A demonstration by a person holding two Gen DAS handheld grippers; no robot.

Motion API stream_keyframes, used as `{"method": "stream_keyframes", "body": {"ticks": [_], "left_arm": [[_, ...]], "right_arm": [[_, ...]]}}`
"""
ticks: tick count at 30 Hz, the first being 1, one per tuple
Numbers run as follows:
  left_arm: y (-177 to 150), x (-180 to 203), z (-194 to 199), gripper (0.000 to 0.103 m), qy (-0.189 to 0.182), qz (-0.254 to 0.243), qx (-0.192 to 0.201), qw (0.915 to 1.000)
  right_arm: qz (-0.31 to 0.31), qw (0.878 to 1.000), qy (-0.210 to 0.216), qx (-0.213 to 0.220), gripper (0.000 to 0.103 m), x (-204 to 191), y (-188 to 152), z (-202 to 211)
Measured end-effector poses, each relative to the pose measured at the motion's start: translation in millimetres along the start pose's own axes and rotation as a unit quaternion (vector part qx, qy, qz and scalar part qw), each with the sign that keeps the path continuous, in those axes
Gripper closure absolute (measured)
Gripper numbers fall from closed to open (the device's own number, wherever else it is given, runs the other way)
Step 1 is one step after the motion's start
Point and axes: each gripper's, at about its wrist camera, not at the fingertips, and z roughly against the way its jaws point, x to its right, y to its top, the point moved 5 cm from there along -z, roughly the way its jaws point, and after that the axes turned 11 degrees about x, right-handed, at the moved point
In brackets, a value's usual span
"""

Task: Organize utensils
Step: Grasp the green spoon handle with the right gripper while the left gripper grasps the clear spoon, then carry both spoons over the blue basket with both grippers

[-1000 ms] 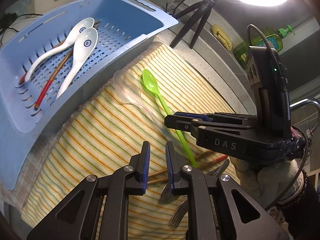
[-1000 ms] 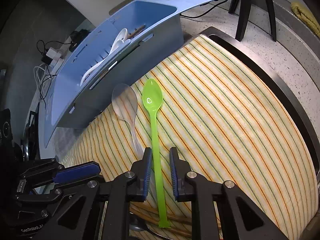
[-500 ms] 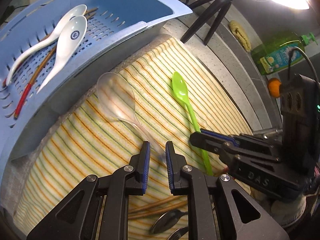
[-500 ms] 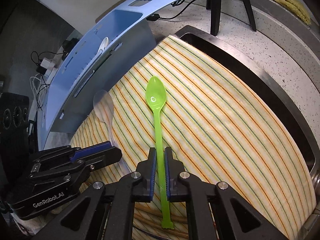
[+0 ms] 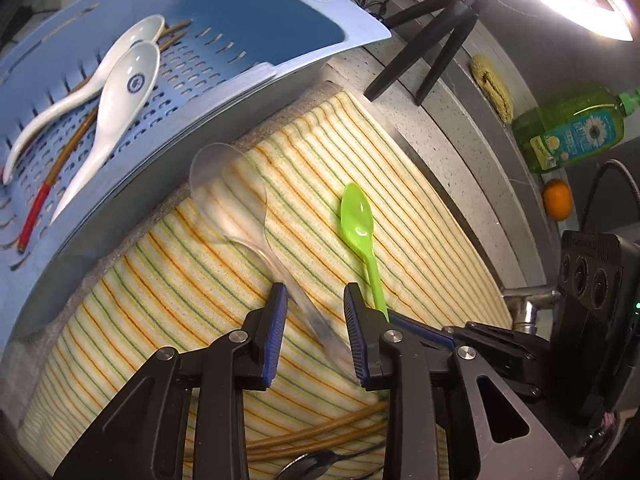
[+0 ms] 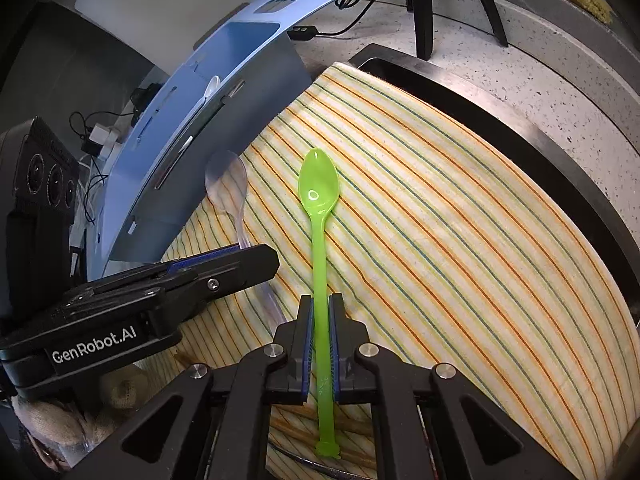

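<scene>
Right gripper (image 6: pixel 320 316) clamped tight on long lime-green plastic spoon (image 6: pixel 319 200) lying on striped yellow cloth (image 6: pixel 440 220). Left gripper (image 5: pixel 315 320) jaws opening, straddling clear plastic spoon (image 5: pixel 230 196) handle, not pinching it.

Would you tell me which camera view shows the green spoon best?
The right wrist view: the green spoon runs bowl to handle end. The left wrist view shows the bowl; the left gripper hides the handle's lower part.
</scene>
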Motion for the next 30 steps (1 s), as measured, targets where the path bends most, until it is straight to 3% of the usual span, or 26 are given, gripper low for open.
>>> {"method": "stream_keyframes", "body": {"ticks": [5, 9, 13, 18, 30], "left_arm": [[6.8, 2.4, -5.9, 0.076, 0.033, -0.005, 0.015, 0.9993], [6.5, 3.5, -7.8, 0.089, 0.050, -0.034, 0.034, 0.9975], [5.5, -5.0, -4.7, 0.094, 0.033, -0.027, 0.034, 0.9985], [-4.4, -4.4, 2.5, 0.098, 0.027, -0.056, 0.017, 0.9979], [-14.1, 1.9, 28.6, 0.098, -0.021, -0.094, -0.004, 0.9953]], "right_arm": [[-0.003, 1.000, -0.001, 0.002, 0.097, 1.2, -1.9, 2.7], [-0.009, 1.000, 0.003, 0.001, 0.097, 1.9, -3.9, 2.8], [-0.015, 1.000, -0.001, 0.006, 0.097, 6.3, -5.2, 7.1], [-0.034, 0.999, -0.001, 0.016, 0.097, 18.4, -5.5, 13.5], [-0.122, 0.990, 0.020, 0.071, 0.097, 33.0, -10.8, 42.5]]}}
